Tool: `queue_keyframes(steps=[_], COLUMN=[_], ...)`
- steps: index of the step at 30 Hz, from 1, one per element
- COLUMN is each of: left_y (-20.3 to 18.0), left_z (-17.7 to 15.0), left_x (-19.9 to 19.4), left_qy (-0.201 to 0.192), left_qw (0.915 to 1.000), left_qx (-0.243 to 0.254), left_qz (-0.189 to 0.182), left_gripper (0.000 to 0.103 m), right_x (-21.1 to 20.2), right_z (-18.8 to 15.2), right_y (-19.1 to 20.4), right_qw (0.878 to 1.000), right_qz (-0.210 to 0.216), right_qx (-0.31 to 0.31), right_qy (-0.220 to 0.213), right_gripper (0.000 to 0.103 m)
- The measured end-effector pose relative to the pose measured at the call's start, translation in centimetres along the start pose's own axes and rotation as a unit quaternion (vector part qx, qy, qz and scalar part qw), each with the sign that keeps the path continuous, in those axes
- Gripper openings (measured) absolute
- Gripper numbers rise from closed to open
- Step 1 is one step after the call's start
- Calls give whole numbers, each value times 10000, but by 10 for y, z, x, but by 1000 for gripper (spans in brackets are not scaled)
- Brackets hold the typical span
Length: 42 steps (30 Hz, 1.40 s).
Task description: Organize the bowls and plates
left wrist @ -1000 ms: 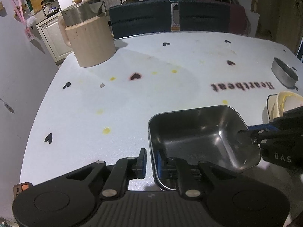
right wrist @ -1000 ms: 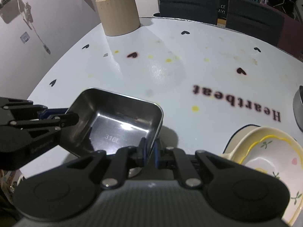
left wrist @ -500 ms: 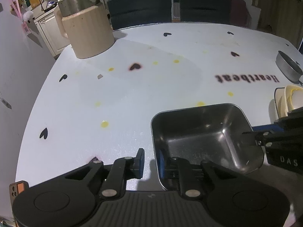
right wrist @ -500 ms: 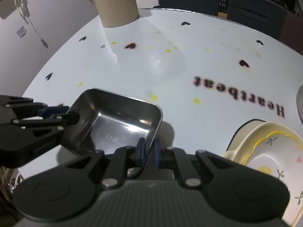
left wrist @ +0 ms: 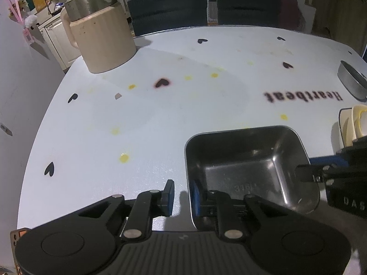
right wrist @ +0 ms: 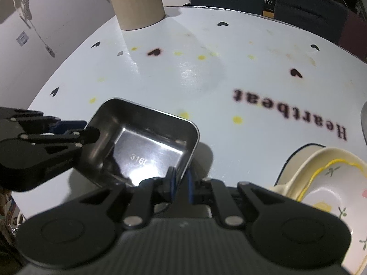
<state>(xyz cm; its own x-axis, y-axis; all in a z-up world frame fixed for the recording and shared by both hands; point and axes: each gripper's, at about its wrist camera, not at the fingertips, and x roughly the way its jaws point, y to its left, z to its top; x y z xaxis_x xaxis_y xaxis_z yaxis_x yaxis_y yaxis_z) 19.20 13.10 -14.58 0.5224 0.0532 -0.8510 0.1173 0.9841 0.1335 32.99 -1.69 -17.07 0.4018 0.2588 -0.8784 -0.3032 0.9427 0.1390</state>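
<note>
A white table (left wrist: pixel 160 126) printed with black hearts and the word "Heartbeat" carries a beige jug (left wrist: pixel 101 39) far ahead-left of the tongs, a round steel bowl (left wrist: pixel 352 82) far right, stacked ceramic dishes (right wrist: pixel 321 178) near right.

My left gripper (left wrist: pixel 182 197) sits at the bottom of its own view, jaws parted, one on each side of the tray (left wrist: pixel 250 167) wall with a gap. My right gripper (right wrist: pixel 180 184) sits low centre in its view, jaws pinched on the opposite wall. Each reaches in from the other view's edge.
</note>
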Motion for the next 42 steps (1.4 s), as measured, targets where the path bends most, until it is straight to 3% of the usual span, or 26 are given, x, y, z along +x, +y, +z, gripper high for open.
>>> queue_keyframes(steps=[13, 18, 23, 25, 27, 31, 33, 36, 42], left_y=[4, 5, 4, 5, 6, 5, 2, -4, -28], left_z=[0, 1, -2, -3, -3, 0, 3, 11, 37], left_x=[-1, -10, -24, -32, -41, -60, -68, -79, -92], left_qy=[12, -64, -142, -180, -299, -491, -589, -767, -1090], left_qw=[9998, 9995, 9991, 9987, 9981, 9962, 9954, 9937, 9902], left_qx=[-178, -283, -370, -444, -502, -655, -687, -742, -689], left_qz=[-38, -106, -156, -171, -192, -296, -316, -349, -542], left_gripper=[24, 37, 41, 52, 71, 84, 95, 102, 103], right_x=[-4, -9, -21, -28, -37, -57, -66, -80, -112], right_z=[-2, 0, -2, -4, -6, -9, -11, -11, -11], right_y=[-7, -17, -19, -20, -22, -20, -22, -31, -66], right_qw=[9996, 9984, 9982, 9979, 9974, 9964, 9959, 9953, 9919], right_qz=[126, 293, 383, 445, 523, 572, 547, 449, -62], right_qx=[249, 479, 423, 407, 365, 221, 186, 187, 301], right_qy=[-3, -37, -189, -248, -344, -589, -697, -842, -1234], right_gripper=[13, 14, 18, 28, 37, 59, 67, 77, 103])
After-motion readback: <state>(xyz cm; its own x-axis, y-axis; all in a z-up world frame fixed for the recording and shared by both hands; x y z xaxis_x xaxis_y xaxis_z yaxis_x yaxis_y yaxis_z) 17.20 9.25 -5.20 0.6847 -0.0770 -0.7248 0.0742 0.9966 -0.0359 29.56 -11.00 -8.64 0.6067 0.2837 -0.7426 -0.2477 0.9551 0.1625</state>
